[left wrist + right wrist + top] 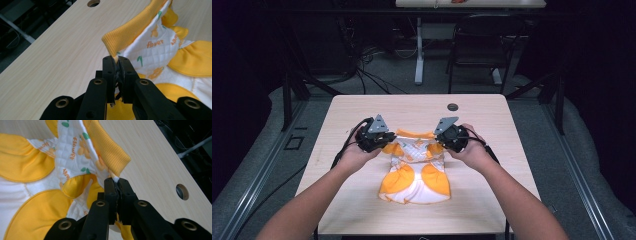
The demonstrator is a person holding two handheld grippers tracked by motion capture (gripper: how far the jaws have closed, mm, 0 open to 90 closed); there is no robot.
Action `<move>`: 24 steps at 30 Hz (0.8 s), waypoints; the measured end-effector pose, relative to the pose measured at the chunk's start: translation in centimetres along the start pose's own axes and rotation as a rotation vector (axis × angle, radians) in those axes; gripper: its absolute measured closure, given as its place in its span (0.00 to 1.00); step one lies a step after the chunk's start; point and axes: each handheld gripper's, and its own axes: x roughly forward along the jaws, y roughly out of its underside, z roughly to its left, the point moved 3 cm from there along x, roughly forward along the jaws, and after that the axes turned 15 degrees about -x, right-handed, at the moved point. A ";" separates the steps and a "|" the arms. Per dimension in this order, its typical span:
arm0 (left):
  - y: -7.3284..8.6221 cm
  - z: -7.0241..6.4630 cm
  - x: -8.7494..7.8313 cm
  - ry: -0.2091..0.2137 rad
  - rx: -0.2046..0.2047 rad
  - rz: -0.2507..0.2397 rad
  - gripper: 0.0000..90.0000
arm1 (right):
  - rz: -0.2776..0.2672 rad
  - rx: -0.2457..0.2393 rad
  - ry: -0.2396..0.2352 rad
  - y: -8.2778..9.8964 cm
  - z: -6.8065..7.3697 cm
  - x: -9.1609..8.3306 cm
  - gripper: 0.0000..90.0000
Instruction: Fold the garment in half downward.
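a pale wood table (362,200) stands on grey floor (272,165) in a dark room. beyond it, a black chair (482,45) and white table leg (419,50). cables (362,65) trail far left.

orange "flower" print on the quilted garment (160,47)

- The far table (472,3) is cut off by the top edge; a red thing (458,1) on it is too small to tell.
- The garment (160,47) runs off both gripper views' edges.
- Pinched cloth is hidden btwn the jaws.
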 end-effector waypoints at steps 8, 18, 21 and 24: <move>0.9 -0.9 -0.6 0.017 0.006 -0.005 0.94 | -0.013 -0.010 -0.015 0.2 1.3 -0.7 0.96; 1.7 -1.6 -1.1 0.033 0.026 0.008 0.94 | -0.004 -0.039 -0.022 0.4 2.3 -1.2 0.96; 2.2 -1.8 -1.1 0.040 0.029 0.015 0.94 | 0.000 -0.058 -0.029 0.3 2.8 -1.3 0.96; 2.9 -2.0 -1.0 0.040 0.039 0.033 0.94 | 0.003 -0.068 -0.043 0.4 3.7 -1.0 0.96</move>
